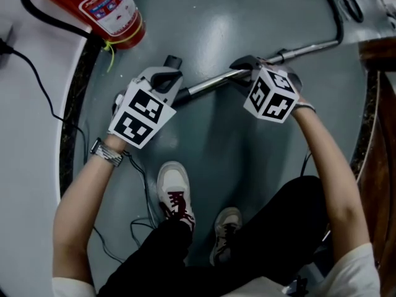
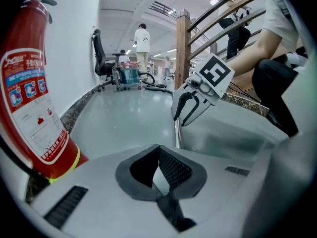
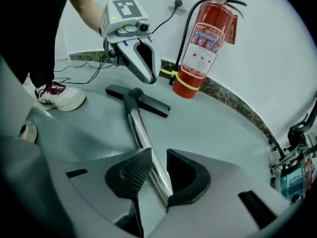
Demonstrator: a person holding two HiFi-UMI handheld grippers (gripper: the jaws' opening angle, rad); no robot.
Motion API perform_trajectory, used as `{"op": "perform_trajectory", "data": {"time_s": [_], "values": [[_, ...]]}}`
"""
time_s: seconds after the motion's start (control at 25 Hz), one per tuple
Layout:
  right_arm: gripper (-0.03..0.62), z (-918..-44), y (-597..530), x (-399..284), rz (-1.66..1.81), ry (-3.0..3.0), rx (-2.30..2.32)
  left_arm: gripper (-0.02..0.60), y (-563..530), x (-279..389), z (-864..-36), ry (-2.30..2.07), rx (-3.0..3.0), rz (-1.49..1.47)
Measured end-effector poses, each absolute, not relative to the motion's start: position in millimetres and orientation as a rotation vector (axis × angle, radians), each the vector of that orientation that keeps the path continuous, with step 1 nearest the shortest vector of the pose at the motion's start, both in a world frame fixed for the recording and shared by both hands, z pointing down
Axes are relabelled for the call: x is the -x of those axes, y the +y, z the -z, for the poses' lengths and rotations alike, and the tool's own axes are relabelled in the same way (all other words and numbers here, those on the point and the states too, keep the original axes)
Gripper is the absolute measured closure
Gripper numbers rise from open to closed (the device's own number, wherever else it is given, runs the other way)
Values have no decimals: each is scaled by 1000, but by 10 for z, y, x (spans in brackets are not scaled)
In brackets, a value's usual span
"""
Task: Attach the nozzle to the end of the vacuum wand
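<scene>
The chrome vacuum wand point(image 3: 141, 133) runs away from my right gripper point(image 3: 158, 172) toward the black T-shaped nozzle point(image 3: 138, 100), which sits on the wand's far end just above the grey floor. My right gripper is shut on the wand, the tube lying between its pads. My left gripper point(image 3: 146, 73) hangs just above the nozzle, shut with nothing in it. In the head view the wand point(image 1: 213, 82) slants between the left gripper point(image 1: 168, 79) and the right gripper point(image 1: 247, 64). In the left gripper view the shut left gripper point(image 2: 159, 175) faces the right gripper point(image 2: 190, 108).
A red fire extinguisher point(image 1: 105, 8) stands by the white wall at the upper left, close to the nozzle. The person's shoes point(image 1: 176, 193) and cables point(image 1: 142, 215) lie on the floor below. A wooden stair rail point(image 2: 184, 48) and people stand farther off.
</scene>
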State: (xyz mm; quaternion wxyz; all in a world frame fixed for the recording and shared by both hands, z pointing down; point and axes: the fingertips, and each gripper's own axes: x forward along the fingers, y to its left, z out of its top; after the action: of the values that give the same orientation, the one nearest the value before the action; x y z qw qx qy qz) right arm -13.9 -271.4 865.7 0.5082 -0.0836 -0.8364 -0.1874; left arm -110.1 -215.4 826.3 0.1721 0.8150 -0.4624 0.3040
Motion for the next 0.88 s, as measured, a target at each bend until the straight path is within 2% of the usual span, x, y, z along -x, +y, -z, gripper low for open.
{"op": "perform_trajectory", "data": {"time_s": [0.08,0.36,0.88], "values": [[505,-8500,-2750,186,435,-2071,156,580,-2180,1143,-8175,-1342,-2321,-851],[539,-7995,-2918,210,389,-2232,4,581,-2321,1301,-7791,-1497,-2344,-776],[557,-7218,-3180,5,334,-2420,-239,581,-2625,1014,-7138,-1579,-2488,-731]]}}
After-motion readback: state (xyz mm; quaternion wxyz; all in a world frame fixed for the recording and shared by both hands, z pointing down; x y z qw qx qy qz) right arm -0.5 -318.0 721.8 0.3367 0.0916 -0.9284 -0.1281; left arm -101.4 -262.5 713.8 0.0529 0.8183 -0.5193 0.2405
